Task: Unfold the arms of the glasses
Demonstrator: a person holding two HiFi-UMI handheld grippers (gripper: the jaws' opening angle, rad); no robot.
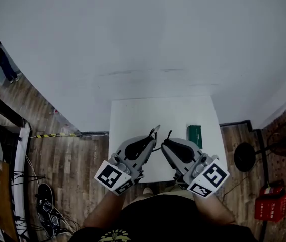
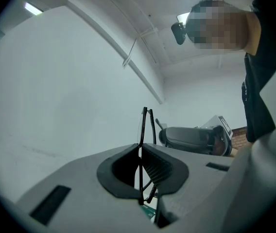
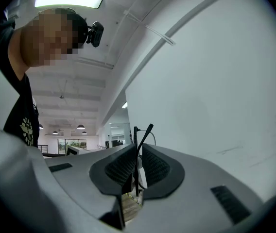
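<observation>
Glasses (image 1: 156,130) are up in the air over the near half of the desk (image 1: 133,115), not resting on it, held edge-on between the two grippers. Left gripper (image 2: 140,147) has its fingers (image 2: 160,166) pinched on the frame, whose long axis runs up out of the grip. Right gripper (image 3: 138,148) is the one at the arm: its fingers sit a little spread with the thin black arm slanting up between them. It looks like they're not squeezing it, but that's hard to call. So the swing-out should come from the right, with the left anchoring the frame.
</observation>
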